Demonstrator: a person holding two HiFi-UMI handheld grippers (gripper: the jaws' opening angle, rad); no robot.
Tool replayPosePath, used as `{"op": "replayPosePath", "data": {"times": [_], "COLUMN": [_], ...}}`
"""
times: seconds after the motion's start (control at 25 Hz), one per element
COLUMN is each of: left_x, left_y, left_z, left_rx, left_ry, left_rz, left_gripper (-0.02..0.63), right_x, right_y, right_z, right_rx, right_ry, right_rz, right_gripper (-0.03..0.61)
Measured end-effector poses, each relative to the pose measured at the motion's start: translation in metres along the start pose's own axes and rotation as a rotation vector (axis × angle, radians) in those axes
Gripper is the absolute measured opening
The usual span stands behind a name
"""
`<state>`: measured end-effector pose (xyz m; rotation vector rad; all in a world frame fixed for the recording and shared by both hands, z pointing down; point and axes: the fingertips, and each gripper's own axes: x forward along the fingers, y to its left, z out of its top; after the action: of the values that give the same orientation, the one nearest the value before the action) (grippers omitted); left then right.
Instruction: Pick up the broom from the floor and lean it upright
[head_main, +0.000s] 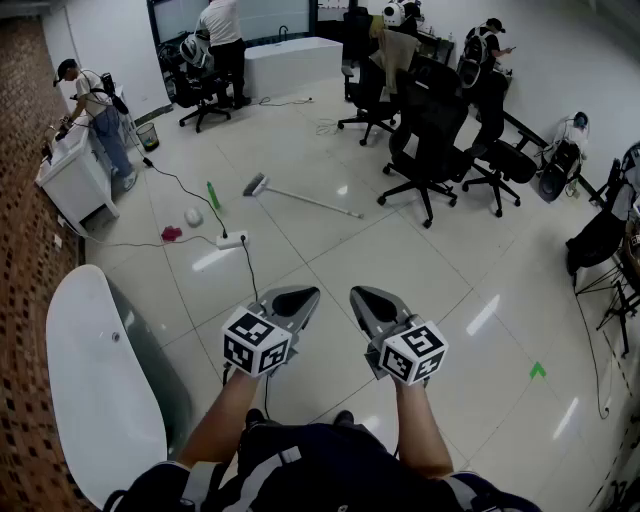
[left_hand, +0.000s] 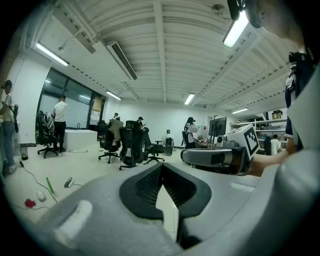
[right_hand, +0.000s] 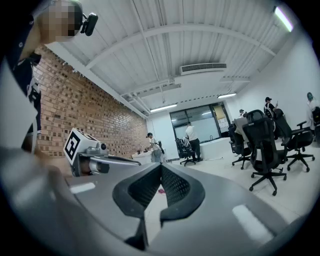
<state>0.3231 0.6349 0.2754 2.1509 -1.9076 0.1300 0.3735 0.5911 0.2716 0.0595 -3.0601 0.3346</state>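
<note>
Head view. Shows the broom (head_main: 305, 199) flat on the floor (head_main: 450, 270), well ahead, between the power strip (head_main: 232, 240) on its trailing cable and the nearest office chair (head_main: 428, 140). Shows a pale brush head at the left end and a long, thin, light handle running right and slightly nearer. Finds both tools low and side by side, well apart from it: left gripper (head_main: 300, 297) and right gripper (head_main: 366, 297), each with fingers pressed together on nothing. Puts the task at its very start, judging by this: no reach toward the handle, no pickup, no leaning; all of it left to do.

Left gripper view. Looks along closed fingers (left_hand: 145, 185), met at the tips with nothing between. Catches the broom (left_hand: 69, 182) small and low at the left, lying on the floor with its head nearest, close to a green bottle (left_hand: 50, 185). Takes in the other gripper alongside at the right.

Right gripper view. Looks along fingers (right_hand: 173, 187) likewise closed and empty. Cannot make out the broom here.

Seems slender and light, probably easy to pinch by the handle, though lying flush on hard, glossy tile.
</note>
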Motion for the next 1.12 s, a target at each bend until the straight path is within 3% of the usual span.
{"op": "replayPosePath", "data": {"times": [0.36, 0.64, 0.88, 1.12], "left_x": [0.074, 0.118, 0.156, 0.183], "left_y": [-0.018, 0.016, 0.086, 0.173], "left_z": [0.004, 0.008, 0.023, 0.044], "left_rx": [0.025, -0.002, 0.014, -0.027], "left_ry": [0.030, 0.027, 0.012, -0.006], "left_rz": [-0.005, -0.034, -0.072, -0.117], "left_gripper": [0.000, 0.000, 0.000, 0.000], "right_x": [-0.023, 0.002, 0.068, 0.150], "right_y": [-0.064, -0.118, -0.167, -0.203], "right_z": [0.007, 0.003, 0.011, 0.025], "right_rx": [-0.024, -0.011, -0.007, 0.001], "right_ry": [0.032, 0.053, 0.061, 0.077], "right_rz": [0.031, -0.017, -0.075, -0.139], "right_gripper": [0.005, 0.005, 0.005, 0.005]}}
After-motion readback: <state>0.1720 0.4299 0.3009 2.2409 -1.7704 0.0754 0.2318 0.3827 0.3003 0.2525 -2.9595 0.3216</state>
